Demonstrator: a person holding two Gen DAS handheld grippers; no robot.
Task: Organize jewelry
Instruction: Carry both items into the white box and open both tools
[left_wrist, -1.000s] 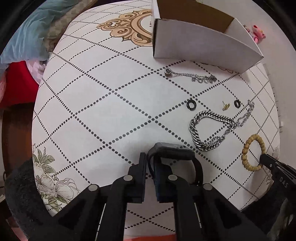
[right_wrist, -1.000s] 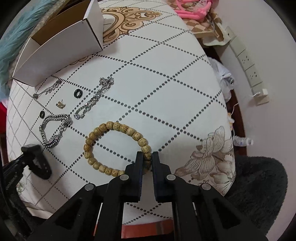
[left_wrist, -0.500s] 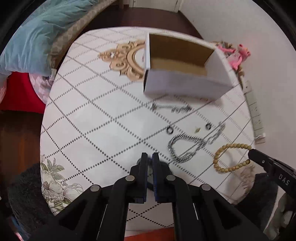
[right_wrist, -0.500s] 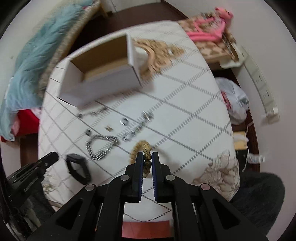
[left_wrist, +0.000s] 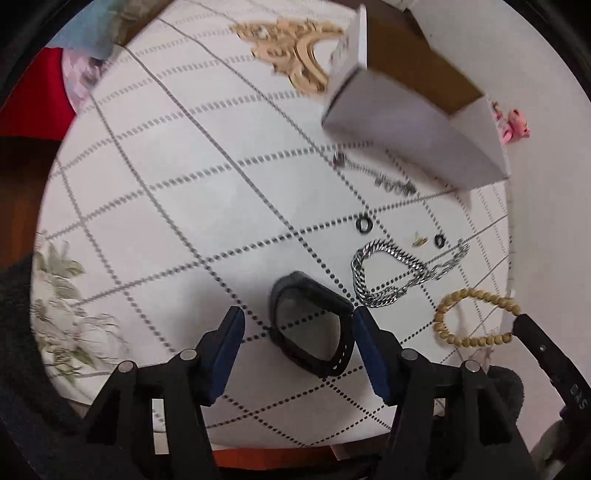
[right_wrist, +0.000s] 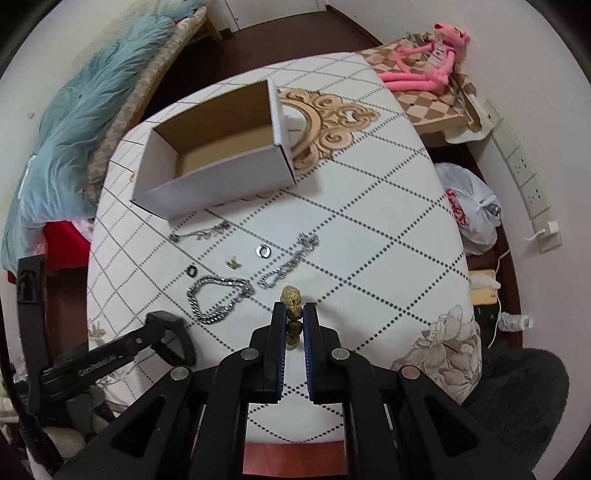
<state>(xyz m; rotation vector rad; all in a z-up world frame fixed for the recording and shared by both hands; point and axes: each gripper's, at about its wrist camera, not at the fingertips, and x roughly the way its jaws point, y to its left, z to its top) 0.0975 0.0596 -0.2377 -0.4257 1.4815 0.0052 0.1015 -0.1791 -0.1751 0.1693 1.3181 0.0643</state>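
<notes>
A black wristband (left_wrist: 310, 326) lies on the white table (left_wrist: 177, 192). My left gripper (left_wrist: 297, 325) is open, its fingers on either side of the band. My right gripper (right_wrist: 294, 314) is shut on a wooden bead bracelet (right_wrist: 291, 301), held above the table; it also shows in the left wrist view (left_wrist: 476, 317). A heavy silver chain (left_wrist: 388, 271), two black rings (left_wrist: 364, 224), a small gold earring (left_wrist: 419, 242) and a thin silver chain (left_wrist: 384, 179) lie near an open white cardboard box (right_wrist: 218, 155).
A second thin silver chain (right_wrist: 291, 264) lies right of the heavy one. Blue bedding (right_wrist: 85, 107) is at the left, a pink plush toy (right_wrist: 424, 62) at the back right, a white plastic bag (right_wrist: 472, 210) and wall sockets (right_wrist: 524, 173) on the right.
My left gripper opened and let the black wristband down onto the table. My right gripper lifted the bead bracelet clear of the table.
</notes>
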